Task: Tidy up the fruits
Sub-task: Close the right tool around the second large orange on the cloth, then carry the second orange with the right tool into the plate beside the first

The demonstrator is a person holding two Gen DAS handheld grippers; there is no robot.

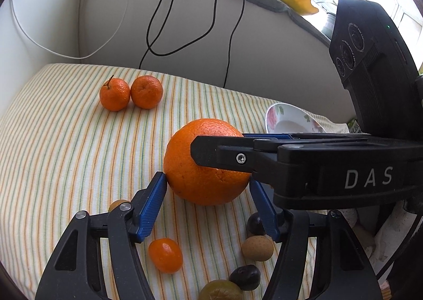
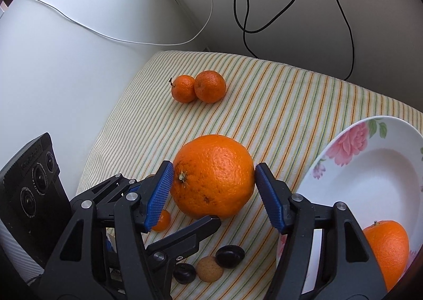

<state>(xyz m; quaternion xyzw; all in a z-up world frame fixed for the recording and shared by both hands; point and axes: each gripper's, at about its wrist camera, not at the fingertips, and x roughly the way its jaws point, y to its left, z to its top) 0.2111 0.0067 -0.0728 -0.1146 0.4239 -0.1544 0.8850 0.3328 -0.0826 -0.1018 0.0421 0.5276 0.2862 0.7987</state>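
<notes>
A large orange (image 1: 206,162) (image 2: 214,176) sits between the blue pads of both grippers. My left gripper (image 1: 207,189) has a pad touching each side of it. My right gripper (image 2: 214,176) also has both pads against it, and crosses the left wrist view as a black finger (image 1: 224,154) over the orange. Two mandarins (image 1: 130,92) (image 2: 198,87) lie side by side farther back on the striped cloth (image 1: 66,141) (image 2: 290,104). A flowered white plate (image 2: 370,181) (image 1: 290,120) at the right holds another orange (image 2: 386,249).
Small fruits lie near me: a kumquat (image 1: 165,255) (image 2: 162,220), dark grapes (image 1: 246,276) (image 2: 229,255), a tan longan (image 1: 257,247) (image 2: 209,268) and a greenish fruit (image 1: 220,290). Black cables (image 1: 185,9) and a white cable (image 2: 119,36) hang on the sofa back.
</notes>
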